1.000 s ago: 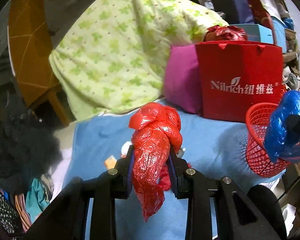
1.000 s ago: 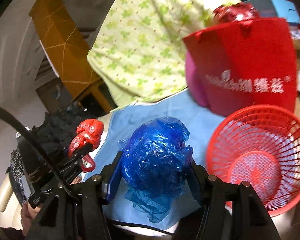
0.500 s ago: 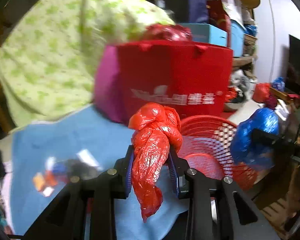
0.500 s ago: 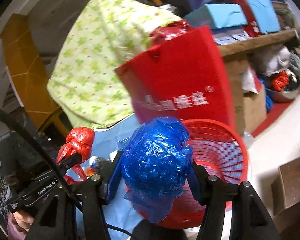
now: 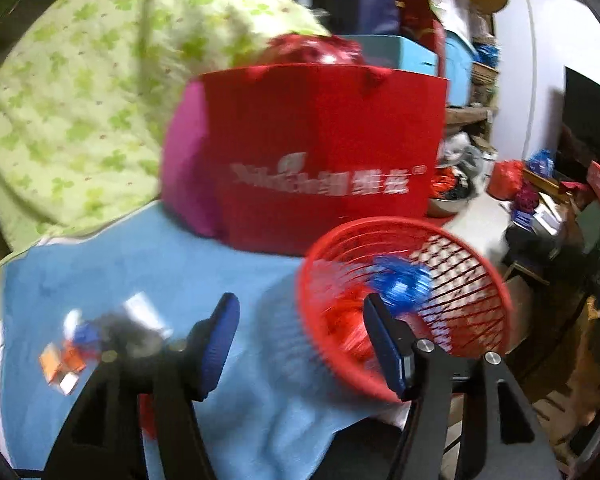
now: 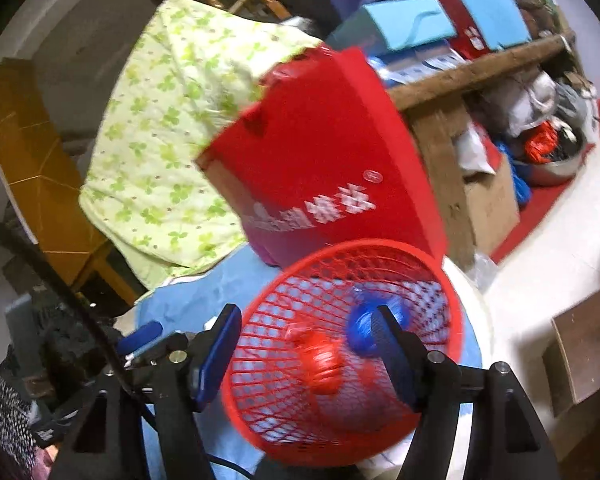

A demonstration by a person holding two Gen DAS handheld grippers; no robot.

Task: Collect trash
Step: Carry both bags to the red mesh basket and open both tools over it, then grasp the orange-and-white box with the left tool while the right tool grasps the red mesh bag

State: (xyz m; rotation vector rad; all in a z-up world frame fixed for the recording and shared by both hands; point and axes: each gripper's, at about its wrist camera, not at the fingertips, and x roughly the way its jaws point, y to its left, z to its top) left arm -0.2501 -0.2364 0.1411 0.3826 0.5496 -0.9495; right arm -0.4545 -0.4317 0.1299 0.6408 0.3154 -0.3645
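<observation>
Left tongs (image 5: 300,342) gape wide, nothing held; right tongs (image 6: 306,346) likewise open and empty. Red bag (image 6: 320,364) and blue bag (image 6: 360,326) sit in the red basket (image 6: 454,336) (both blurred). The basket overhangs the blue cloth's (image 5: 148,264) edge; I'd say a nudge could tip it. Scraps (image 5: 66,356) remain left, red carrier bag (image 5: 324,152) crowds behind.

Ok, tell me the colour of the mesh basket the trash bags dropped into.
Red. The basket shows best in the right wrist view.
</observation>
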